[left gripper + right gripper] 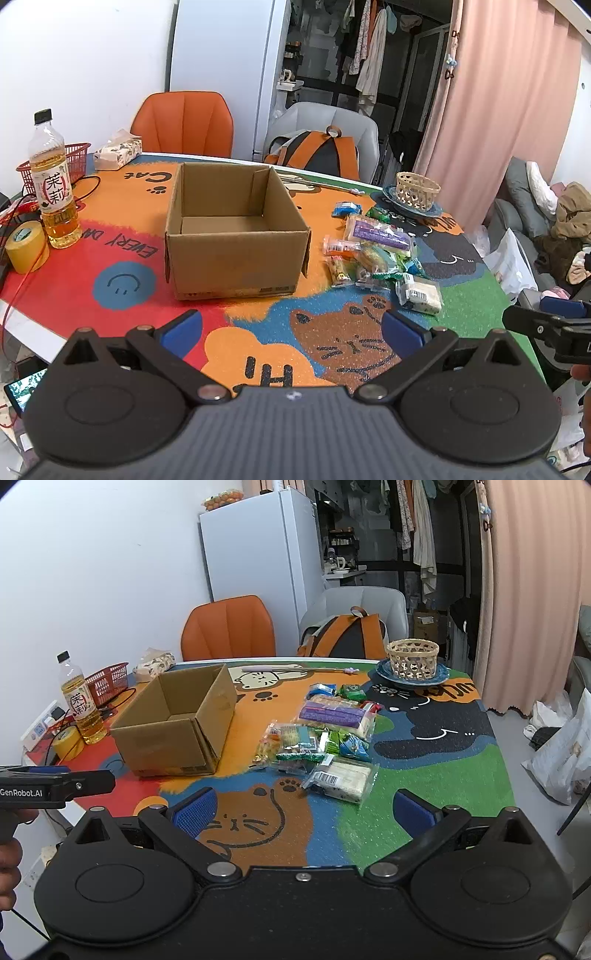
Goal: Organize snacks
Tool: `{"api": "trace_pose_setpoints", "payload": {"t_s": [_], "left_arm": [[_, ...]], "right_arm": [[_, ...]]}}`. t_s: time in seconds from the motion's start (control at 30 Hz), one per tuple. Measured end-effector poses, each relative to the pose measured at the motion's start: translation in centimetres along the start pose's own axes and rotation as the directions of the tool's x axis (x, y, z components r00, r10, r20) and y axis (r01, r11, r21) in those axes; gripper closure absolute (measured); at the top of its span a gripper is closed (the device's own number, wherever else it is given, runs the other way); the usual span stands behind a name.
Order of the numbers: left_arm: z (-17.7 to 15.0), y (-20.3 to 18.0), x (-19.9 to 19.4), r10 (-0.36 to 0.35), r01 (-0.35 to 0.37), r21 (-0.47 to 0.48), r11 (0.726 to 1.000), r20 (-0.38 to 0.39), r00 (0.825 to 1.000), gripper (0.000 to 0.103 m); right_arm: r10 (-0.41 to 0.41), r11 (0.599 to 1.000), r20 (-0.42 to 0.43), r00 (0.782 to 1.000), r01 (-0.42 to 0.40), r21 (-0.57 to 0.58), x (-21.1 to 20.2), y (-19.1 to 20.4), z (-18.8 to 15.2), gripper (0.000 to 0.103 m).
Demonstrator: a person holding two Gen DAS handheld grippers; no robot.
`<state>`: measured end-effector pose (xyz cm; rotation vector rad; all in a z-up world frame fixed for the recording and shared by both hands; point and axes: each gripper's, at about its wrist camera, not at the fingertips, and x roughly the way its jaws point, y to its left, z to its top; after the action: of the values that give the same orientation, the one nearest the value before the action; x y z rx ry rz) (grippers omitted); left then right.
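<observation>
The jaws of the left gripper (291, 328) are spread wide, with nothing between them; they are held above the near edge of the tabletop (258, 325). The jaws of the right gripper (308, 812) are likewise spread wide and empty, positioned over the brown cat figure of the printed covering. Neither gripper is in contact with any item.

Just beyond the right gripper, a heap of wrapped snacks (325, 734) is noted on the tabletop, overlapping one another; a pale packet with a barcode (341, 777) lies nearest, and a purple-labelled packet (334, 714) lies farther back. To the left of the heap, apart from it, an open cardboard box (232, 229) stands upright, its interior bare as far as visible.

Farther out, a woven basket (412, 658) is seen resting on a blue plate (443, 675) at the far right corner. At the left side, a bottle of yellow tea (53, 184), a yellow tape roll (26, 245), a red plastic basket (75, 158) and a tissue pack (118, 149) are recorded.
</observation>
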<state>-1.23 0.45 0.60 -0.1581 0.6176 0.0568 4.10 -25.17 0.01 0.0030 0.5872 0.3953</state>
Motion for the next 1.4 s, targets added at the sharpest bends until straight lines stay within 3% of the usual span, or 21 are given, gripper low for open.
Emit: {"api": "trace_pose_setpoints", "payload": {"t_s": [1.4], "left_arm": [[0.28,0.42,-0.77,0.004,-0.004,-0.013,1.0,0.023,1.0,0.0]], "right_arm": [[0.0,1.0,0.005,1.0,0.0,-0.001,-0.04,0.06,0.21,0.0]]}}
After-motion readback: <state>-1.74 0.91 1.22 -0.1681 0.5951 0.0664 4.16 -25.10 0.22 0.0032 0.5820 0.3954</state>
